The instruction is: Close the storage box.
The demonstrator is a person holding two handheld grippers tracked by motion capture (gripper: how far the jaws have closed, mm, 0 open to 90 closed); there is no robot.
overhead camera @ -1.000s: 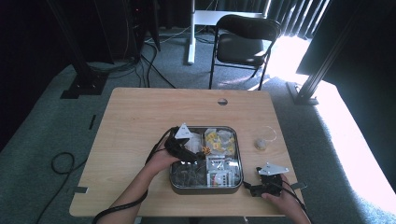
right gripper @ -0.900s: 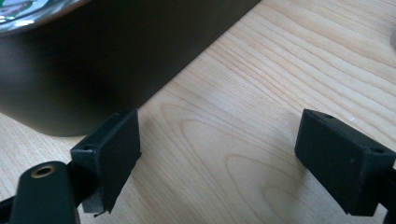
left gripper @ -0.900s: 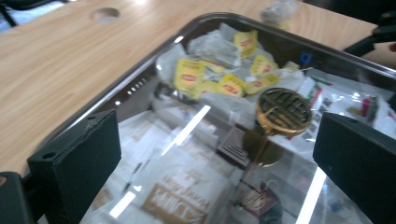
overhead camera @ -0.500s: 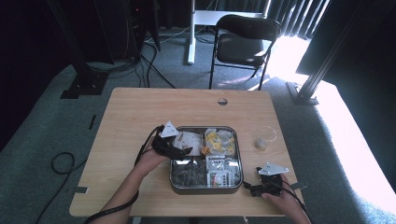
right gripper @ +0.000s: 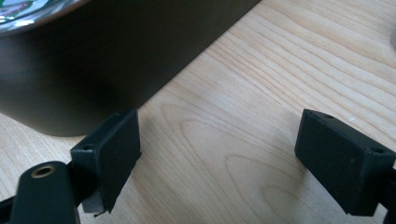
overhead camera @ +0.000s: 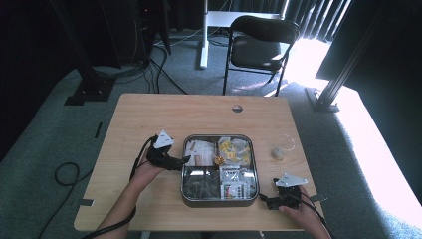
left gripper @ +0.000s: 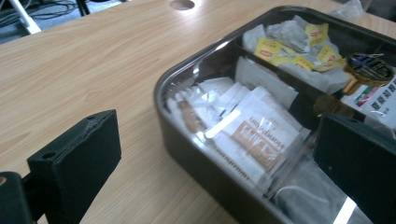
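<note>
The metal tray (overhead camera: 219, 199) is sitting near the middle of the tabletop (overhead camera: 149, 114), toward the person's edge, its compartments holding packets. In the far left compartment, white sachets (left gripper: 243, 126) are lying stacked and overlapping; the far right one is holding yellow-labelled tea bags (left gripper: 289, 42). The near compartments are holding darker packets, too blurred to tell apart.

The left tool (left gripper: 219, 163) is hovering at the tray's left rim, just beside the white sachets, with its jaws standing wide apart and nothing between them; one jaw is over the bare tabletop, the other over the tray. In the high view the left tool (overhead camera: 183, 160) is pointing toward the tray's left wall.

The right tool (right gripper: 219, 154) is resting low at the tray's near right corner, its jaws also spread wide and gripping nothing, only wood grain showing between them. A small crumpled wrapper (overhead camera: 277, 153) is lying on the tabletop just right of the tray.
</note>
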